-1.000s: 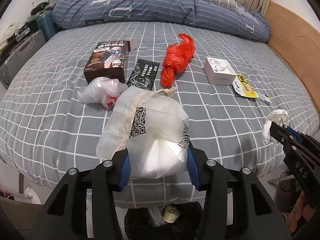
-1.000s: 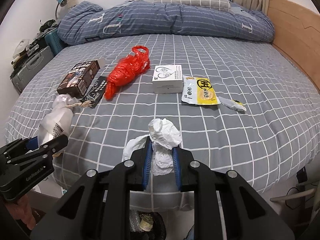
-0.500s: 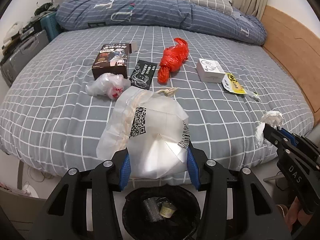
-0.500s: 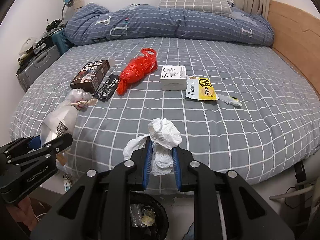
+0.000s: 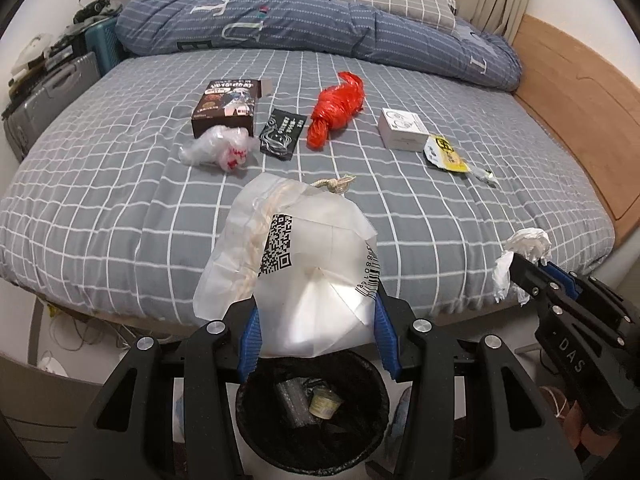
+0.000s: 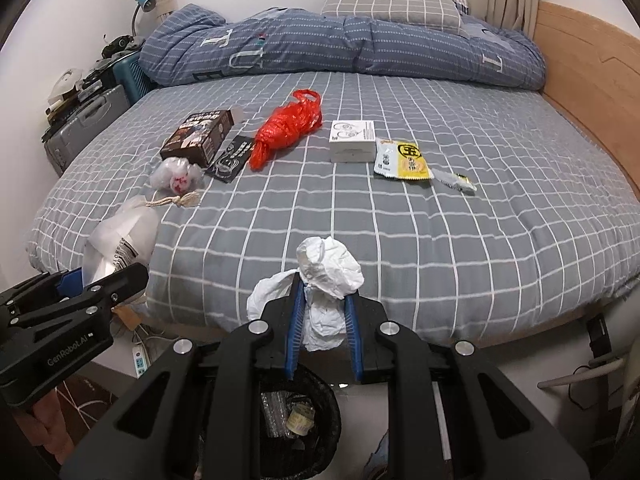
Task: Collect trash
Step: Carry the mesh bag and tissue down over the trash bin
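Note:
My left gripper [image 5: 316, 312] is shut on a white plastic drawstring bag [image 5: 296, 264] with a QR code, held above a black trash bin [image 5: 312, 404] on the floor at the bed's foot. My right gripper [image 6: 322, 312] is shut on a crumpled white tissue [image 6: 328, 272], also over the bin [image 6: 296, 420]. Each gripper shows in the other's view: the right [image 5: 520, 268] at the right edge, the left [image 6: 120, 276] at lower left. On the bed lie a red plastic bag [image 5: 338, 108], a brown box [image 5: 226, 108], a clear crumpled bag [image 5: 218, 150], a black sachet [image 5: 282, 134], a white box [image 5: 402, 134] and a yellow wrapper [image 5: 446, 154].
The grey checked bed [image 6: 440, 220] fills the middle, with a blue duvet [image 6: 340, 48] and pillow at its head. A wooden bed frame [image 6: 592, 80] runs along the right. Suitcases [image 6: 88, 120] stand at the left. A power strip [image 6: 139, 356] and cables lie on the floor.
Both grippers have drawn back from the bed with their loads still held. The trash bin has come into fuller view beneath them and the bed looks farther away.

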### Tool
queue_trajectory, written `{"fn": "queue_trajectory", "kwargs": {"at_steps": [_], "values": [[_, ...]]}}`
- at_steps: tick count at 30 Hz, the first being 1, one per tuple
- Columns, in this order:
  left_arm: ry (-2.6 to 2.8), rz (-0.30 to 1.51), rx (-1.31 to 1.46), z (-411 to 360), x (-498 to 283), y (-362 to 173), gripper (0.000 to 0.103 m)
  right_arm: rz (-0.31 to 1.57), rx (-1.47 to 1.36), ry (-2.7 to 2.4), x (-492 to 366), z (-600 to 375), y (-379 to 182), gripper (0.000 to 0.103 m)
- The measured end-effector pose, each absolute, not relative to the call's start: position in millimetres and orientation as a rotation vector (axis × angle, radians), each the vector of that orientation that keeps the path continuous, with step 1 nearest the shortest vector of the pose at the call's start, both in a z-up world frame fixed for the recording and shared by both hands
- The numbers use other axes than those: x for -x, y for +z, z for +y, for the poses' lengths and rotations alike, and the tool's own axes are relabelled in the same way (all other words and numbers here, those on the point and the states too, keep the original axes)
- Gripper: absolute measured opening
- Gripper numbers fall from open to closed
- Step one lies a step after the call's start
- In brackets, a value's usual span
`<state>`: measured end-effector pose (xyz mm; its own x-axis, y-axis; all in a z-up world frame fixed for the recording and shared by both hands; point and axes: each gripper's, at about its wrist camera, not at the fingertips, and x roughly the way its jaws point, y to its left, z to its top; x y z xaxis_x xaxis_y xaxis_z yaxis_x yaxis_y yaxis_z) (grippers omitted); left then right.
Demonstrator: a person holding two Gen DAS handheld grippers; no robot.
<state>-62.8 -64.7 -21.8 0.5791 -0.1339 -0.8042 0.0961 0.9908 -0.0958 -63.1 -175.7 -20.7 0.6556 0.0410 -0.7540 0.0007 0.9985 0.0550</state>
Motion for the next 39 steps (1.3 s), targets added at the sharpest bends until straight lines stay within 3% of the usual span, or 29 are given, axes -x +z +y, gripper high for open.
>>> {"fn": "queue_trajectory", "kwargs": {"at_steps": [39], "values": [[-0.135,1.197,0.052,-51.2,114.0,-170.9,0.046,1.114,-0.074,0.046,107.8,-153.9,-159.3,0.019]]}}
